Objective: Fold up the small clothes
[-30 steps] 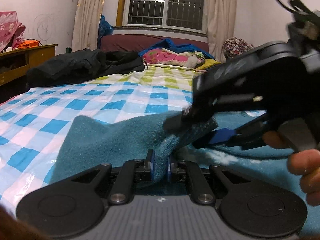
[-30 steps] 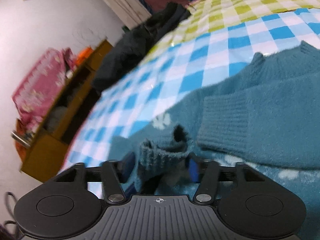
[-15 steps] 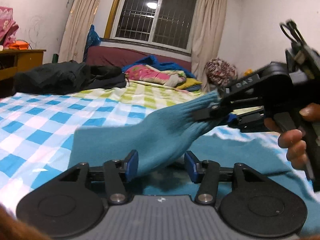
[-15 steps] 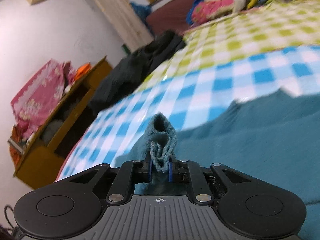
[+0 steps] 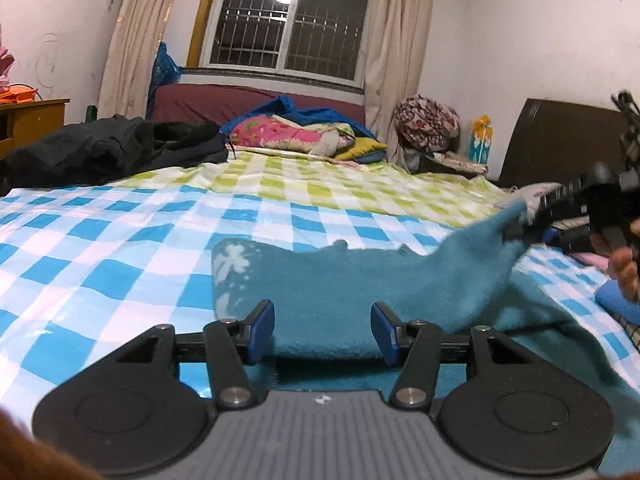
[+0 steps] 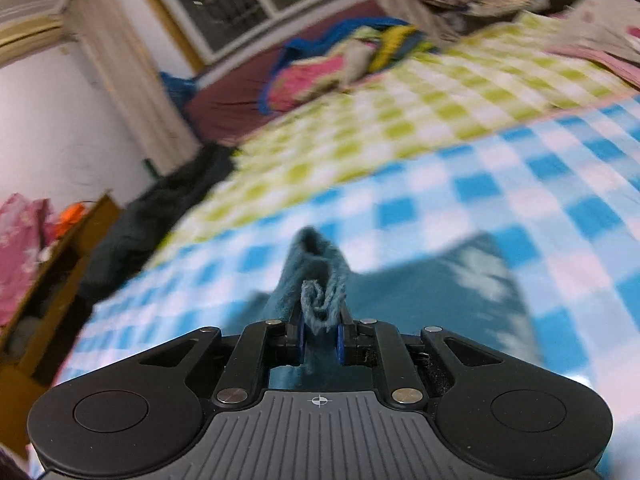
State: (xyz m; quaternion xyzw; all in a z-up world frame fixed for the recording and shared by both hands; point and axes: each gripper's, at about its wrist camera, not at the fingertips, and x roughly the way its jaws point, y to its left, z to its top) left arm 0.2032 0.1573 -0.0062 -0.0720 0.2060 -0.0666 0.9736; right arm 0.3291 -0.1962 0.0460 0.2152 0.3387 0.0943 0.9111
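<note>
A teal fuzzy sweater [image 5: 340, 280] with white flower marks lies on the blue-checked bed sheet [image 5: 120, 240]. My left gripper [image 5: 323, 322] hovers low over its near edge. Its jaws are opening, and the blue pads stand wide apart without pressing the cloth between them. My right gripper [image 6: 320, 336] is shut on the bunched sleeve cuff [image 6: 316, 268]. In the left wrist view the right gripper [image 5: 524, 220] is at the far right, in a person's hand. It holds the sleeve [image 5: 472, 256] stretched up and out from the sweater's body.
A black jacket [image 5: 112, 148] lies at the bed's far left. Colourful bedding [image 5: 296, 132] is piled under the window. A wooden cabinet [image 5: 32, 116] stands at the left. A blue folded item [image 5: 616, 300] lies at the right edge.
The left gripper has let go of the sweater and opened wide. The right gripper has shut on the sleeve cuff and carried it off to the right, pulling the sleeve out.
</note>
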